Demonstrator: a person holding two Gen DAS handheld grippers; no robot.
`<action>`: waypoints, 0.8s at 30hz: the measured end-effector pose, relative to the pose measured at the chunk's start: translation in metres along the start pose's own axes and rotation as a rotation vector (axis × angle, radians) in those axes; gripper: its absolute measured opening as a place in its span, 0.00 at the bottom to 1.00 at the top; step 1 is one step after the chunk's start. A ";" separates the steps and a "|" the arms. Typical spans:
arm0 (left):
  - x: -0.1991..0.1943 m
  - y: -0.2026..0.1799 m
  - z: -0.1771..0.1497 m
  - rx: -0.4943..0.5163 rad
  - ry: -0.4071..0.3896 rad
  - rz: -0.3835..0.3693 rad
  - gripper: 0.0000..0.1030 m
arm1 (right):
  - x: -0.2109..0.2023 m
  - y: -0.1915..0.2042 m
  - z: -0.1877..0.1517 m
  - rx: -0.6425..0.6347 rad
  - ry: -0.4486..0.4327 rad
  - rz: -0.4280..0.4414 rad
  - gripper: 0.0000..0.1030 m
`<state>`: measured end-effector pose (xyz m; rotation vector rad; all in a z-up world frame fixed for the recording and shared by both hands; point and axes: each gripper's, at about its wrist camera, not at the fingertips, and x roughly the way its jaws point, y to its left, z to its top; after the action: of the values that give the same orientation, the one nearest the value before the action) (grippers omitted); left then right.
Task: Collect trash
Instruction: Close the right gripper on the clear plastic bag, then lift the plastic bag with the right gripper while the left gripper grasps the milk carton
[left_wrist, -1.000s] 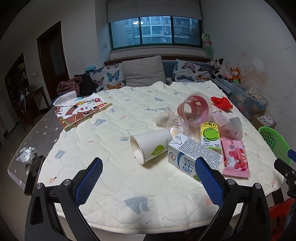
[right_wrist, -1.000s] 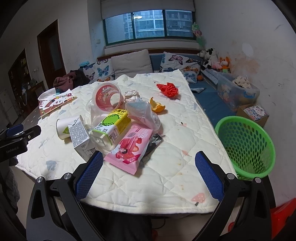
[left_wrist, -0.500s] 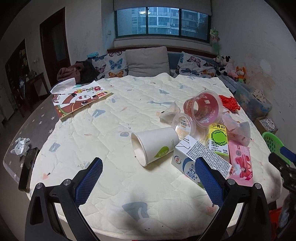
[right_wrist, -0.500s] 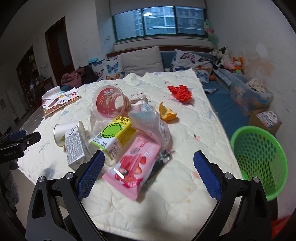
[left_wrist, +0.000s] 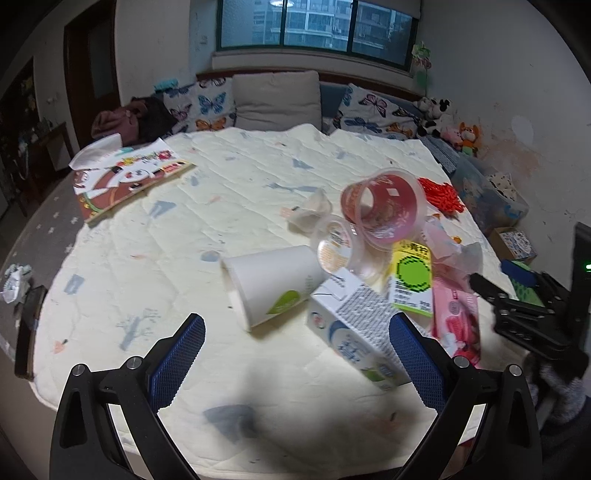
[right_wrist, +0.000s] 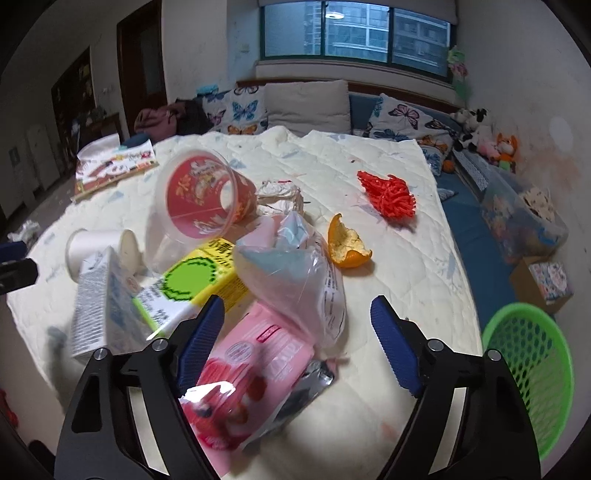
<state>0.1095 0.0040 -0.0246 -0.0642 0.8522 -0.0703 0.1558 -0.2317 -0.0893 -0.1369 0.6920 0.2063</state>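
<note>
The right tongs (right_wrist: 297, 321) had just been narrowing, released, pads flanking the pink wrapper (right_wrist: 245, 373) and clear bag (right_wrist: 295, 273). The left tongs (left_wrist: 297, 354) gaped released before the milk carton (left_wrist: 354, 325). A green basket (right_wrist: 532, 376) stood past the worktop (right_wrist: 399, 273) edge
</note>
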 end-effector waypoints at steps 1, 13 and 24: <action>0.003 -0.003 0.002 -0.008 0.015 -0.014 0.94 | 0.003 0.000 0.001 -0.007 0.003 0.003 0.75; 0.047 -0.023 0.008 -0.137 0.204 -0.138 0.93 | 0.019 0.000 0.007 -0.041 0.015 0.012 0.47; 0.068 -0.024 0.009 -0.229 0.267 -0.154 0.72 | -0.008 -0.011 0.008 0.022 -0.037 0.055 0.42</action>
<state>0.1599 -0.0258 -0.0682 -0.3418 1.1194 -0.1278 0.1573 -0.2422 -0.0777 -0.0931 0.6614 0.2533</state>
